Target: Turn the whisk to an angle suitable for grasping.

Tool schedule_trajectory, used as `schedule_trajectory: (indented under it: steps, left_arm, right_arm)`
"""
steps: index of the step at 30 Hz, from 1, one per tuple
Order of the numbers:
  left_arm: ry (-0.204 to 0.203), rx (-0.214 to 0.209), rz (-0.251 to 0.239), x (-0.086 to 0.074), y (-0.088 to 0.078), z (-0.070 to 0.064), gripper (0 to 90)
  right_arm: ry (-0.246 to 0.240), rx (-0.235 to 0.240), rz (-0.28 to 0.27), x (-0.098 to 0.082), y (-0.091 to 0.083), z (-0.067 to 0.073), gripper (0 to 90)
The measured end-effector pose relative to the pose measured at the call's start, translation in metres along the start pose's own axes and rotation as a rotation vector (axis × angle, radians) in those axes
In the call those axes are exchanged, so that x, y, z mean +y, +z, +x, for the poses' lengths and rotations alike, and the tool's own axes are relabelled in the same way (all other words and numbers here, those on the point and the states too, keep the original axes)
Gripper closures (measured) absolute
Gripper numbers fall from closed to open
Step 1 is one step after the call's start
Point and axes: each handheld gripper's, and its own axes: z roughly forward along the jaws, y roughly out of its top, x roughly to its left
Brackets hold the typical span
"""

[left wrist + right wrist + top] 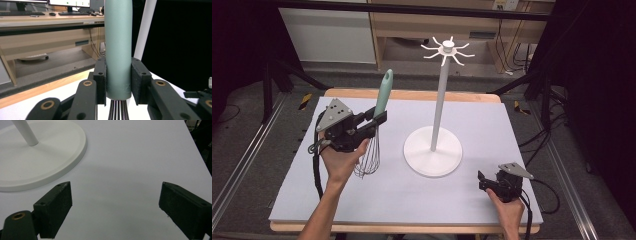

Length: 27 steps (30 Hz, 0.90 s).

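Observation:
A whisk with a pale green handle (383, 95) and a wire head (368, 155) is held upright above the left part of the table. My left gripper (380, 119) is shut on its handle (118, 50), both pads pressing just above the wires (118, 110). A white stand (440, 100) with a round base (433, 150) and hooks (448, 50) at its top rises from the middle of the table, right of the whisk. My right gripper (482, 181) rests low near the front right corner, open, with bare table between its pads (53, 207). The stand's base (37, 155) lies ahead of it.
The table top (492, 120) is a pale sheet on a wooden board. Beyond the far edge stand wooden shelving (422, 25) and a desk (37, 22) with keyboards. Dark curtains and metal floor rails (242, 160) flank the table. Cables trail from both grippers.

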Motion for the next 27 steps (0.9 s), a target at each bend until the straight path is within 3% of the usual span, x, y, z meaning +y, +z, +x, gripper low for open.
schedule_trajectory:
  steps: [27]
  left_arm:
    - [0.063, -0.059, -0.025, 0.033, 0.016, -0.023, 68.7]
  right_arm:
    - [0.003, -0.001, 0.003, 0.000, 0.000, 0.000, 11.8]
